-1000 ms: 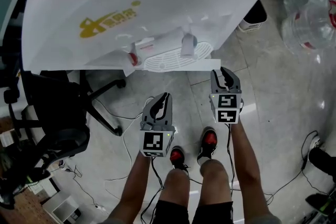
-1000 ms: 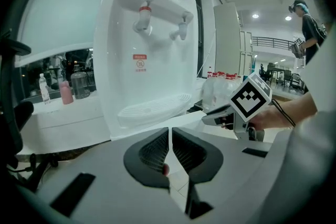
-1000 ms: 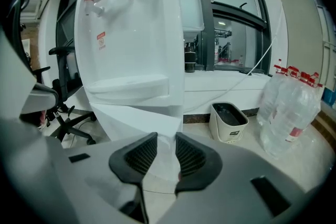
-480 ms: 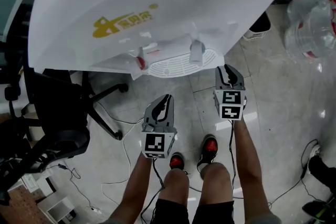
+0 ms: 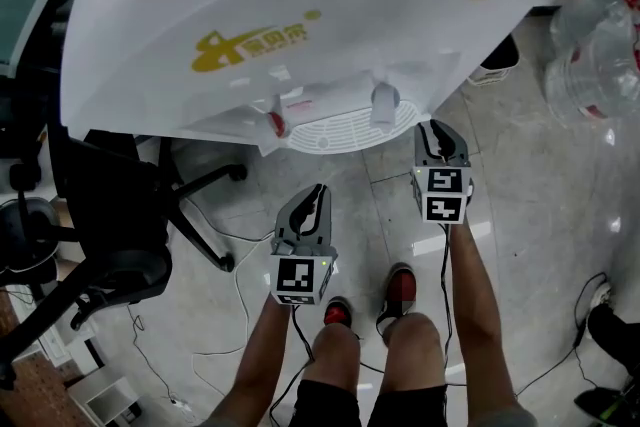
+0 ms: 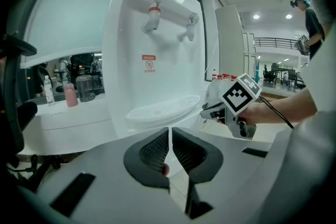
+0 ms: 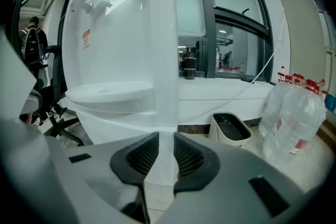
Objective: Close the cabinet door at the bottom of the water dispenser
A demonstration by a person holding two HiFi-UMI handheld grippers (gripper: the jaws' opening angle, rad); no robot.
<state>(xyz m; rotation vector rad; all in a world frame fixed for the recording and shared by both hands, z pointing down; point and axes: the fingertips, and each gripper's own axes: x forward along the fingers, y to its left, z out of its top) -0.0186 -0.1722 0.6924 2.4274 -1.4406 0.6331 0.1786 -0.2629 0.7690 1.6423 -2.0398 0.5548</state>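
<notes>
The white water dispenser point(image 5: 300, 15) fills the top of the head view, with its drip tray point(image 5: 345, 125) and two taps facing me. Its bottom cabinet door is hidden under the top there. My right gripper point(image 5: 432, 128) is at the dispenser's right front corner. Its jaws point(image 7: 166, 136) are closing, a narrow gap still stands between them, and the white corner edge point(image 7: 164, 60) lines up with that gap. I cannot tell if the edge lies between the pads. My left gripper point(image 5: 319, 189) hangs lower, in front of the tray, jaws point(image 6: 169, 129) shut on nothing. The left gripper view shows the right gripper point(image 6: 207, 111) beside the tray point(image 6: 163, 107).
A black office chair point(image 5: 110, 215) stands left of the dispenser. Large water bottles point(image 5: 600, 25) and a dark bin point(image 5: 495, 50) are at the right, also visible as the bottles point(image 7: 294, 118) and the bin point(image 7: 231, 128). Cables point(image 5: 240, 275) trail on the tiled floor near my shoes point(image 5: 400, 285).
My right gripper has moved a little forward to the dispenser's right front corner. The left gripper has kept its place. The head camera has shifted slightly.
</notes>
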